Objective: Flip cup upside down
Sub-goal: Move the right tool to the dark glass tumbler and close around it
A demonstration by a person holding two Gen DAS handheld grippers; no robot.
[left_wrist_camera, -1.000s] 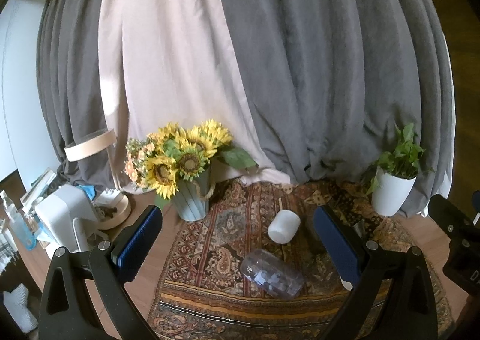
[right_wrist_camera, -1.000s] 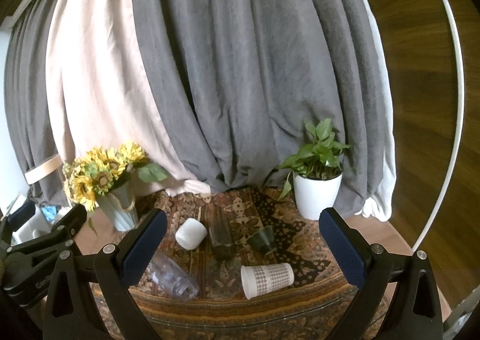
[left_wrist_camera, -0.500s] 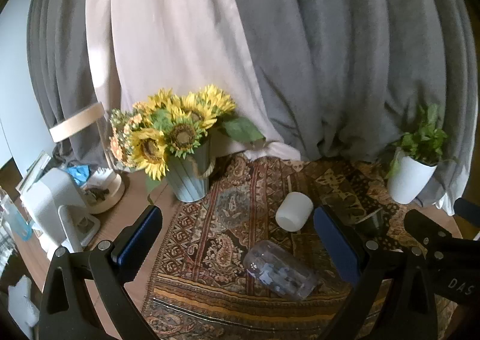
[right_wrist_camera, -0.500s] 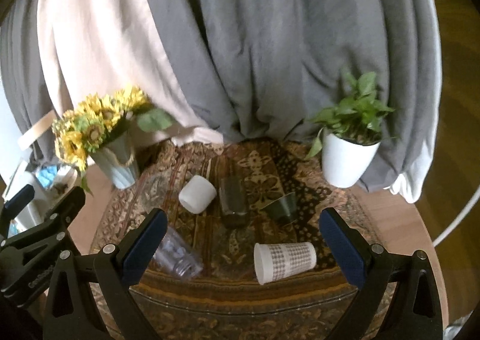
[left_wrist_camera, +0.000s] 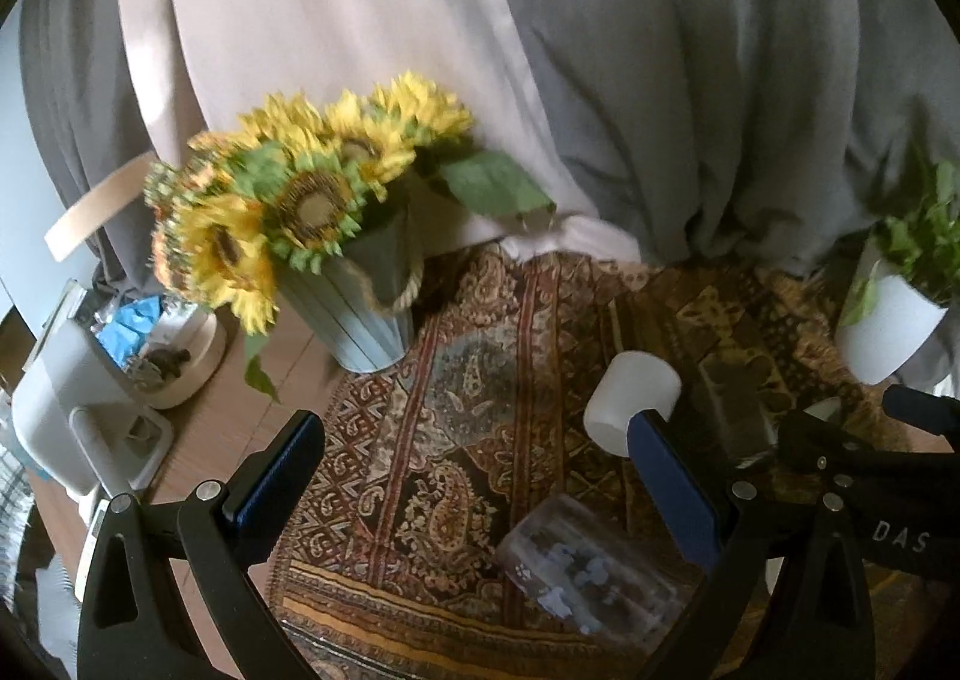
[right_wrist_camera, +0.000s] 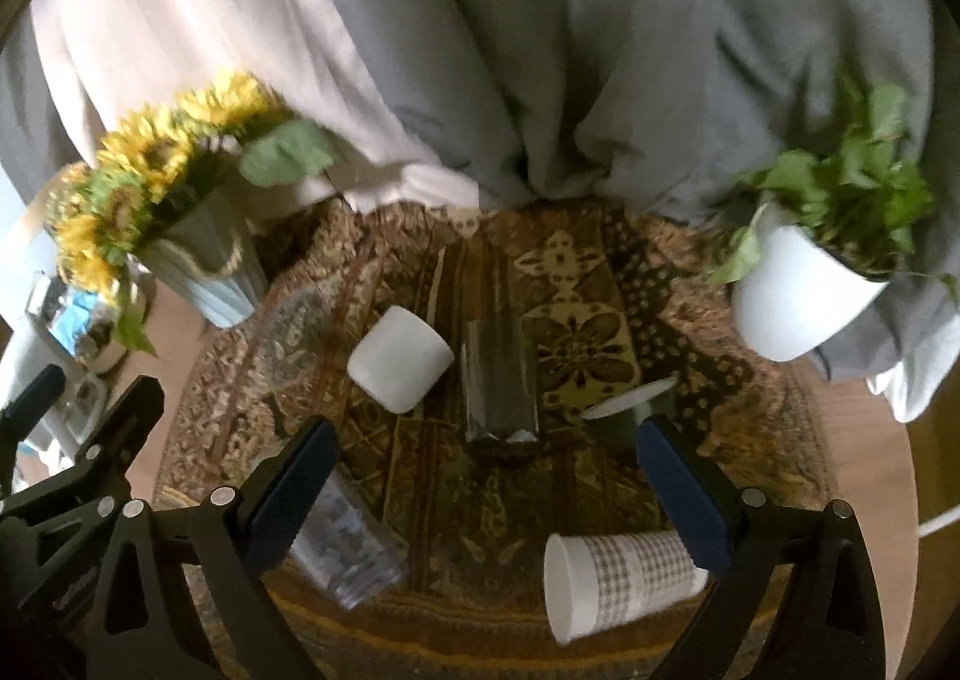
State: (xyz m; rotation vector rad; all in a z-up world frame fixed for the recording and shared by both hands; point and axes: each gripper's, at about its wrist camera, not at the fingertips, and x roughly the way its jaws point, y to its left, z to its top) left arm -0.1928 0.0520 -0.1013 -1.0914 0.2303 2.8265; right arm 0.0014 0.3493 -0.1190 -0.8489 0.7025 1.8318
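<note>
Several cups lie on their sides on a patterned rug (right_wrist_camera: 576,272). A white cup (right_wrist_camera: 401,359) also shows in the left wrist view (left_wrist_camera: 630,401). A clear plastic cup (right_wrist_camera: 345,548) lies at front left, seen too in the left wrist view (left_wrist_camera: 585,575). A dark glass tumbler (right_wrist_camera: 499,387) lies mid-rug, a dark green cup (right_wrist_camera: 627,410) to its right, and a checked paper cup (right_wrist_camera: 618,575) at front right. My right gripper (right_wrist_camera: 486,485) is open above the rug's front. My left gripper (left_wrist_camera: 474,476) is open, above the rug's left part.
A sunflower vase (left_wrist_camera: 354,314) stands at the rug's left rear. A white potted plant (right_wrist_camera: 804,296) stands at the right rear. Grey and pink curtains (right_wrist_camera: 480,50) hang behind. White appliances and clutter (left_wrist_camera: 78,404) sit on the wooden table at far left.
Both grippers have moved forward and down toward the rug, so the cups appear larger and closer. Both stay open. The cups have not moved.
</note>
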